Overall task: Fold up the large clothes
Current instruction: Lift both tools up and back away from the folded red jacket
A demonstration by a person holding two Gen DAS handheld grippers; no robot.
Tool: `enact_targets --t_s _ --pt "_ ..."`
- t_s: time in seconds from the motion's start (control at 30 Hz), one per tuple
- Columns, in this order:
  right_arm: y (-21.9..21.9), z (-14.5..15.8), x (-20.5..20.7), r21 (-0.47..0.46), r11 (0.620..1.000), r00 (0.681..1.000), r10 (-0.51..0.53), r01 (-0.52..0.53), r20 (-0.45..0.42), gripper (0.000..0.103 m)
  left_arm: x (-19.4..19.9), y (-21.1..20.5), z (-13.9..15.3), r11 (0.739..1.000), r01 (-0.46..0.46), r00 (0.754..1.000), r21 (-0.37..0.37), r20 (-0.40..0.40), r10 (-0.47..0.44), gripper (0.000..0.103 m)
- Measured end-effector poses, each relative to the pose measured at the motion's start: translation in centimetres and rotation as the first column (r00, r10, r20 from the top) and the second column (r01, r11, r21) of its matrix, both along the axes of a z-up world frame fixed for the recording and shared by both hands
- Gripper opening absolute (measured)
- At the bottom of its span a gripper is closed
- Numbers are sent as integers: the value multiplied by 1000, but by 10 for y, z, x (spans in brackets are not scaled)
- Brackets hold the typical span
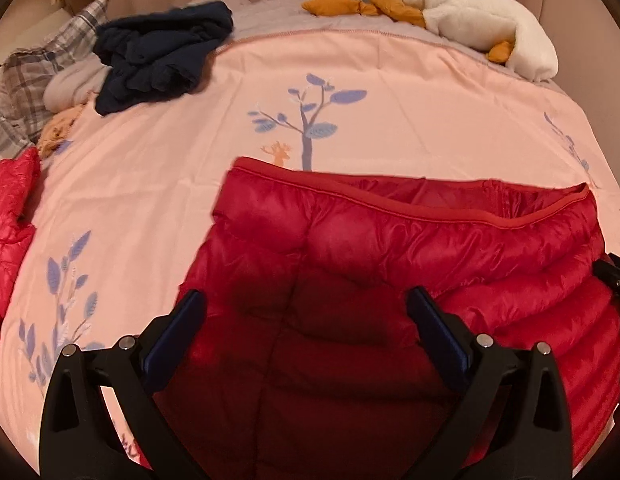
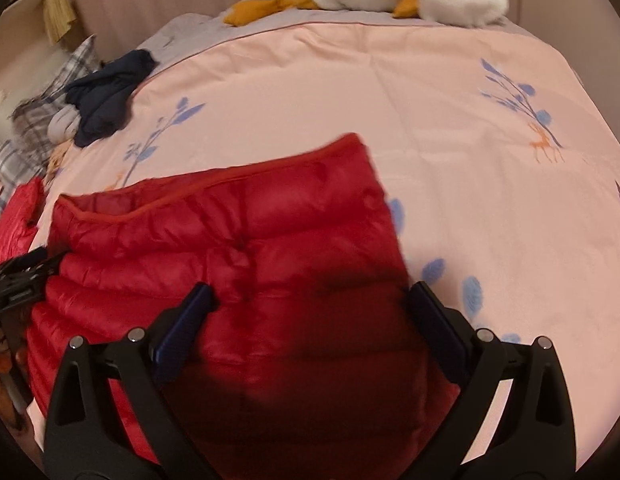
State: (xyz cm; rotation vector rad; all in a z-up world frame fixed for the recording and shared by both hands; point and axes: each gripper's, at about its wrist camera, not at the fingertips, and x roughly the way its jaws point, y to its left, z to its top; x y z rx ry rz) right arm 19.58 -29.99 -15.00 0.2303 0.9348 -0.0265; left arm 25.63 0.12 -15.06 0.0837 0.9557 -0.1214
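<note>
Two grippers, left gripper (image 1: 306, 304) and right gripper (image 2: 310, 300), hover jaws spread over one red puffer jacket (image 1: 389, 248).

Surface: bed (image 1: 389, 92) with pink cover, blue tree and leaf print, small orange deer.
Nearest item: red quilted down jacket (image 1: 389, 240), directly under and ahead of the left gripper (image 1: 306, 304) and the right gripper (image 2: 310, 300).
Far left of both grippers: second red quilted piece (image 1: 10, 216) at the bed's edge.
Ahead left: crumpled navy garment (image 1: 158, 56), beside plaid fabric (image 1: 26, 76).
Far ahead right: white plush toy with orange parts (image 1: 481, 20).
</note>
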Motion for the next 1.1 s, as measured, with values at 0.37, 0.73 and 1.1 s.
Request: enact_targets --t_s 0.37,0.73,1.1 --pt "61 49 -94 -167 975 951 184 -145 247 100 -95 -3 33 996 69 990 -48 129 -62 102" --pt "47 -6 -114 -121 987 990 115 -105 78 100 -129 -10 2 996 86 995 -31 60 -84 102" --pt "57 -4 -156 -143 982 985 137 -122 104 99 -168 7 2 998 58 997 -11 57 -57 102"
